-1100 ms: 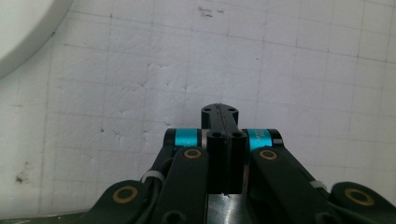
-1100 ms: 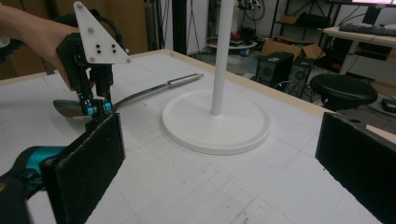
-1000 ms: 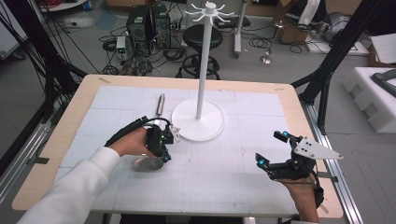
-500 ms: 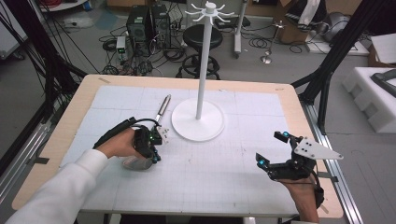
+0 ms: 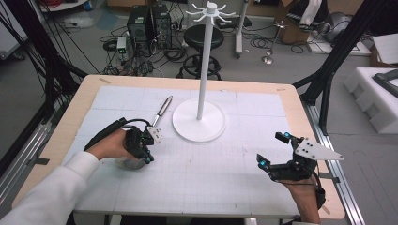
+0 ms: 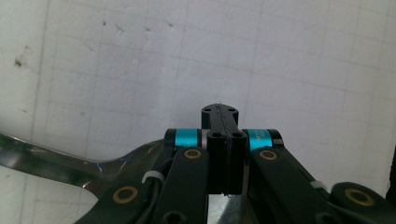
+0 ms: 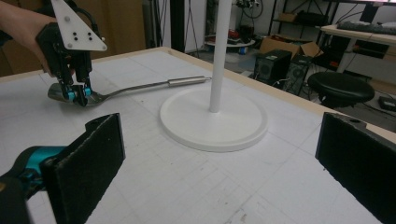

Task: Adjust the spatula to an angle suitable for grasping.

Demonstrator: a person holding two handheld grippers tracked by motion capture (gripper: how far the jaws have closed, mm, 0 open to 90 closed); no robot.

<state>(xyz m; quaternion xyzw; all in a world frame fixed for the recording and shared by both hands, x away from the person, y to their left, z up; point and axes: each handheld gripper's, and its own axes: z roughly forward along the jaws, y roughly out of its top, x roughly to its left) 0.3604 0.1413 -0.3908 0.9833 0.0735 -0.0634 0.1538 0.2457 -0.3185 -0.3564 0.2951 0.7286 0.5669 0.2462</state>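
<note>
With the left hand-held gripper (image 5: 146,149) clamped on the ladle's (image 7: 135,87) bowl at the bench's (image 5: 281,98) centre-left and the right hand-held gripper (image 5: 272,152) gaping idle, hanging it on the white stand (image 5: 202,70) appears still undone.

The high view looked forward and down from above the person's side, taking in the whole tabletop (image 5: 263,101) and the cluttered floor beyond. The left gripper view pointed almost straight down, very close to the white grid surface. The right gripper view sat low, near the tabletop, facing across it level. It shared the white stand (image 7: 215,116) and the spoon (image 7: 140,88) with the high view.
</note>
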